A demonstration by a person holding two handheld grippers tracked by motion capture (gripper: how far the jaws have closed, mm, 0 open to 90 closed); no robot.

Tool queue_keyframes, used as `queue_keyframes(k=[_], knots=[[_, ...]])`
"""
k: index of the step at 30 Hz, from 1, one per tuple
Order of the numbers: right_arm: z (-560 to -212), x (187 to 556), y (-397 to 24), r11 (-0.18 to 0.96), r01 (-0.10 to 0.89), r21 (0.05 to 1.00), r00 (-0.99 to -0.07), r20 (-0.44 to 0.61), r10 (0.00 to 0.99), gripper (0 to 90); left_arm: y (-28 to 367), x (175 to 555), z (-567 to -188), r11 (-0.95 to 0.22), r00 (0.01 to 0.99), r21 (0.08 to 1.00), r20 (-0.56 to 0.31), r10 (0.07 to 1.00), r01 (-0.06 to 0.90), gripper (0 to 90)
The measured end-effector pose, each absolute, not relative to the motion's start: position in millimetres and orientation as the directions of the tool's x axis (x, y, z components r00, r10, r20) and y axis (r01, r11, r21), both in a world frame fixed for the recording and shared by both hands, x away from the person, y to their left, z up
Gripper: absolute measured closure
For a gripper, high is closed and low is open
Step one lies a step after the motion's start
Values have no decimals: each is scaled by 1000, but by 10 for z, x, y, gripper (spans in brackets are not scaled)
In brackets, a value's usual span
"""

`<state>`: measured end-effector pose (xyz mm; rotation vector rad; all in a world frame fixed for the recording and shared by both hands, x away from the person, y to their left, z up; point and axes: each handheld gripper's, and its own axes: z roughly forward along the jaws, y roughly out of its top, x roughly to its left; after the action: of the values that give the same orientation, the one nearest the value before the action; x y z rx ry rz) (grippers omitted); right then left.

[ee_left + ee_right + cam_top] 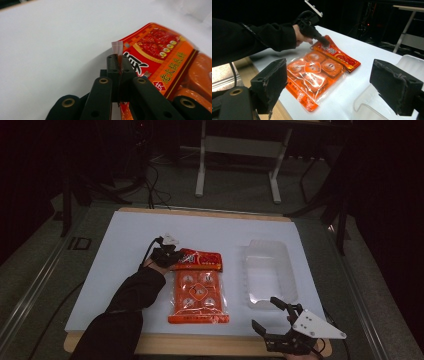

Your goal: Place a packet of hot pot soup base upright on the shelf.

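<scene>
An orange-red snack bag (pixel 197 290) lies on the white table sheet (pixel 125 245), its clear lower part showing several orange wrapped pieces. My left gripper (pixel 169 256) is shut on the top left corner of the bag's red printed header (pixel 160 55). The jaws stand pressed together on the plastic edge, and my left gripper (pixel 117 63) has a clear tab poking out above its tips. My right gripper (pixel 267 315) hovers open near the table's front right edge with nothing between its fingers. In the right gripper view, my right gripper (pixel 334 85) faces the bag (pixel 317 72) and the left gripper (pixel 322 41).
A clear plastic tray (pixel 267 275) stands empty to the right of the bag, just beyond my right gripper; its rim (pixel 409 65) is close. The wooden table edge (pixel 200 345) runs along the front. A metal stand (pixel 240 165) is on the floor behind.
</scene>
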<state>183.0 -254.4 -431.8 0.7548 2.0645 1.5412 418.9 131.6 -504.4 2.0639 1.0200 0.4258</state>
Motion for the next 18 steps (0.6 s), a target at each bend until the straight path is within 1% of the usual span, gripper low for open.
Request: queue_keyframes(k=[10, 14, 18], knots=[[-4310, 1829, -2559, 206, 161, 965, -740, -19, 672, 142, 1308, 4052, -4742, -371, 655, 810, -21, 756, 454, 900], [-4288, 1833, -2610, 157, 159, 975, -728, 8, 685, 142, 1296, 3992, -4627, -372, 668, 823, -12, 744, 429, 900], [-4289, 1839, -2619, 155, 168, 973, -727, 16, 686, 141, 1278, 3921, -4514, -375, 681, 835, -1, 732, 404, 900]])
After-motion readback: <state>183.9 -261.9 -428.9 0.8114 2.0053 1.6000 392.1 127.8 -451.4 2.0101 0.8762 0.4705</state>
